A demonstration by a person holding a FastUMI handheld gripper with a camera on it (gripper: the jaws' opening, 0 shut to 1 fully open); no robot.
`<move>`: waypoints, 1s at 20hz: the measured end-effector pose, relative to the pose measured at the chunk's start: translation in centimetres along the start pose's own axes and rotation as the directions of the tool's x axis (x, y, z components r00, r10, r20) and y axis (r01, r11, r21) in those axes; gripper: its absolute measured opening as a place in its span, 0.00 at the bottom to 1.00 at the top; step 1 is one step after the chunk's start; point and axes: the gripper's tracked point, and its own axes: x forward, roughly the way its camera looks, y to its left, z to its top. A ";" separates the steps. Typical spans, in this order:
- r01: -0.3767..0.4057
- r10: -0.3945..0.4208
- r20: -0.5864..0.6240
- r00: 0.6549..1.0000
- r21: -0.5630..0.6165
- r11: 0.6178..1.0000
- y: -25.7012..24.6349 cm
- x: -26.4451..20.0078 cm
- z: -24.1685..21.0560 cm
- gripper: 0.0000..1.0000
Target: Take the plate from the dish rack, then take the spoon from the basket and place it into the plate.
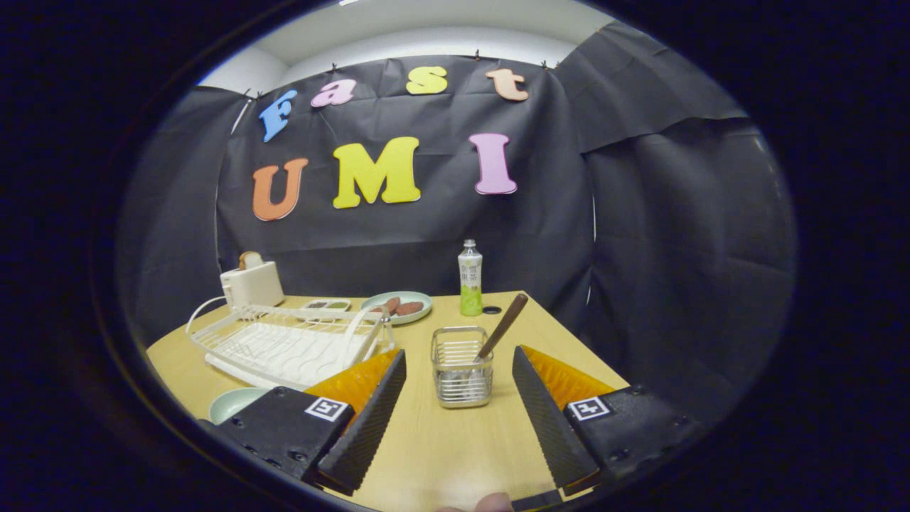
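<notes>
My gripper (458, 370) is open, its two fingers spread wide above the wooden table (441, 448) with nothing between them. Just ahead of the fingertips stands a small wire basket (461, 368). A spoon with a brown wooden handle (503, 326) leans out of it toward the right. A pale green plate (234, 402) lies flat on the table beside my left finger, partly hidden by it. The white dish rack (284, 340) sits beyond that plate, to the left of the basket, and looks bare.
A white toaster (251, 281) with bread in it stands behind the rack. A second green plate (400, 306) with brown food and a small tray (325, 304) lie at the back. A green-labelled bottle (470, 279) stands behind the basket. The table's right edge runs close.
</notes>
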 end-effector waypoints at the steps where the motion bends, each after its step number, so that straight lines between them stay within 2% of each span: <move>1: 0.002 -0.002 -0.004 1.000 -0.007 1.000 -0.8 1.5 0.2 0.97; 4: 0.019 -0.019 -0.040 0.999 -0.020 1.000 -3.0 5.9 0.3 0.97; 7: 0.016 -0.013 -0.078 0.997 0.034 0.999 -4.0 9.2 0.0 0.97; 9: 0.000 0.004 -0.089 0.996 0.043 0.999 -3.9 10.4 -0.4 0.97; 11: -0.036 0.044 -0.098 0.994 0.076 0.996 -3.0 11.2 -0.5 0.92; 14: -0.051 0.060 -0.106 0.993 0.081 0.995 -2.3 12.1 -1.0 0.73; 16: -0.042 0.049 -0.103 0.993 0.072 0.996 -2.1 12.3 -0.7 0.54; 20: -0.061 0.069 -0.097 0.993 0.081 0.995 -1.2 11.5 -0.1 0.28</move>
